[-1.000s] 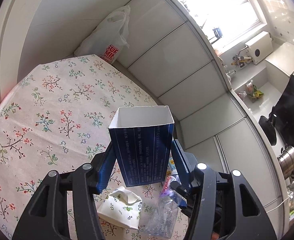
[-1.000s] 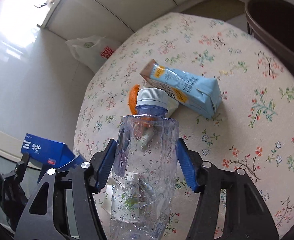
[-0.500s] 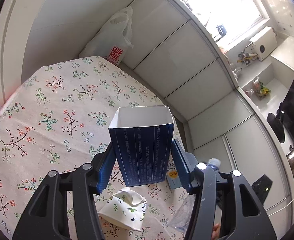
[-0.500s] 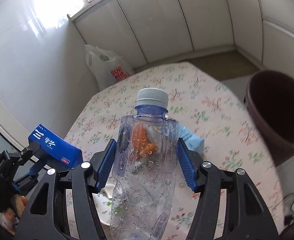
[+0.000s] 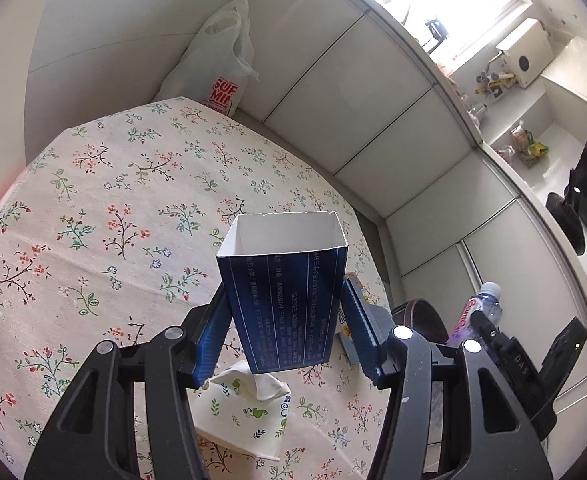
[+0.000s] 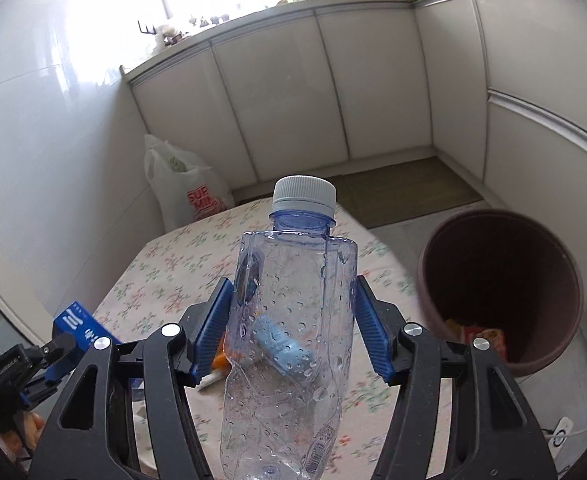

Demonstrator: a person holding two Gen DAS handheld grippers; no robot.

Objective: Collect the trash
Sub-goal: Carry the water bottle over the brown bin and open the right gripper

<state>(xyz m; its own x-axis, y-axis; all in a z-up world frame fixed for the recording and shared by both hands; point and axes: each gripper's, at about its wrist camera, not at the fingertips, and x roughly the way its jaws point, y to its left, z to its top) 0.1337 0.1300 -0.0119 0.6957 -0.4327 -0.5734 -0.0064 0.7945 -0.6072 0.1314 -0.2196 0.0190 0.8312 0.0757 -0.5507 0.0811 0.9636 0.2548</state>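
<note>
Left gripper [image 5: 287,332] clamped on an open-topped blue box [image 5: 283,296] held above the floral tablecloth [image 5: 93,220], tissue pack [image 5: 245,416] at 6 o'clock beneath it; right gripper [image 6: 293,328] clamped on a capped clear bottle [image 6: 289,320], brown bin [image 6: 501,292] at 3 o'clock.

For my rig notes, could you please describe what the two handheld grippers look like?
Both the left gripper and the right gripper have black plastic frames with triangular cut-outs, silver round screw heads, and two blue ribbed fingers.
</note>
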